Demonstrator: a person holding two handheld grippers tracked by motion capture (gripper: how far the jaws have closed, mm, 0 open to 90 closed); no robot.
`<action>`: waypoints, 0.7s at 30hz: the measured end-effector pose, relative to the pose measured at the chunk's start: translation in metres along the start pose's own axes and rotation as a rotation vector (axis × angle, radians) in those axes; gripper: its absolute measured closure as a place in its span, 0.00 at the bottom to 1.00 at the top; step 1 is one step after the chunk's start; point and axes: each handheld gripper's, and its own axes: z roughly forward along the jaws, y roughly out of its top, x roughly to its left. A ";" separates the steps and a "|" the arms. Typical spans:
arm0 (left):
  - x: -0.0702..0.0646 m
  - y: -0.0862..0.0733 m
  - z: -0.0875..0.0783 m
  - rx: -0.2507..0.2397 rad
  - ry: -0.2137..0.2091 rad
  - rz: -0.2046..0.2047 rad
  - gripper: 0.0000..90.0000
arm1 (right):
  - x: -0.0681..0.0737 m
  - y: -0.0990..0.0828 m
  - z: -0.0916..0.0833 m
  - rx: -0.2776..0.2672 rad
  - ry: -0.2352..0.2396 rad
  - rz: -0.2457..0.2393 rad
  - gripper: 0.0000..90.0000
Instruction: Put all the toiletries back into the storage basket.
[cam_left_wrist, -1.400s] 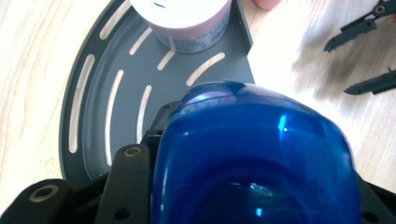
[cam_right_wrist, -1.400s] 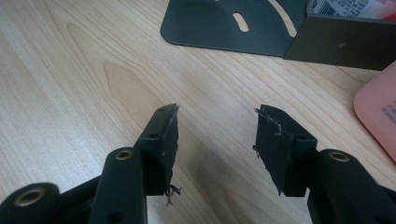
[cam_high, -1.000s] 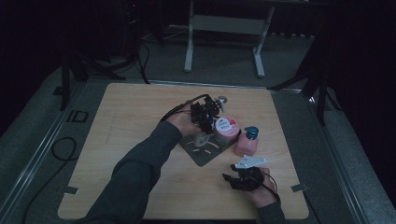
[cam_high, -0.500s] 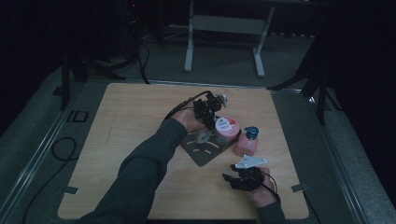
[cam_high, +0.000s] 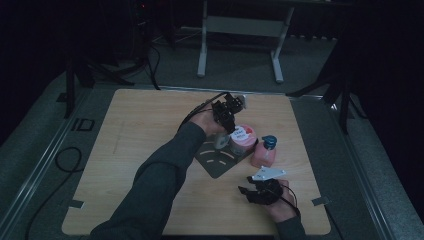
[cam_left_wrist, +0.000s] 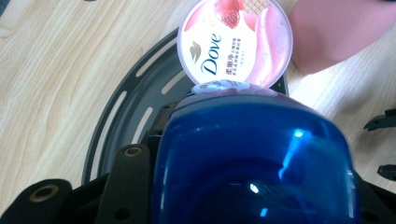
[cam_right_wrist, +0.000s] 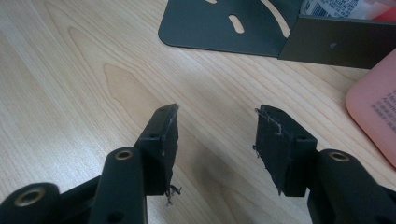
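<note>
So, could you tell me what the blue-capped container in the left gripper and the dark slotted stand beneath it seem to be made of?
Blue-capped container: probably glossy, translucent plastic; bright glints sit on its smooth, rounded blue cap.
Dark slotted stand: likely thin sheet metal with a matte dark coat; clean slots and one sharp fold into an upright wall.

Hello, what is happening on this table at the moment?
A person works with a gripper in each hand. The left gripper holds a blue-capped container above a dark metal bookend, beside a pink Dove jar and a pink pump bottle. The right gripper rests near the table's front edge, its jaws open with nothing between them.
</note>
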 end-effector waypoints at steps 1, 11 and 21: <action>0.001 0.001 0.000 0.001 0.003 0.001 0.61 | 0.000 0.000 0.000 -0.001 0.000 0.000 0.53; 0.011 0.003 0.004 0.005 -0.007 -0.030 0.61 | 0.000 0.000 0.000 0.002 0.003 -0.001 0.54; 0.022 0.013 0.001 -0.004 0.010 -0.050 0.61 | 0.002 -0.001 0.001 0.011 -0.005 -0.009 0.53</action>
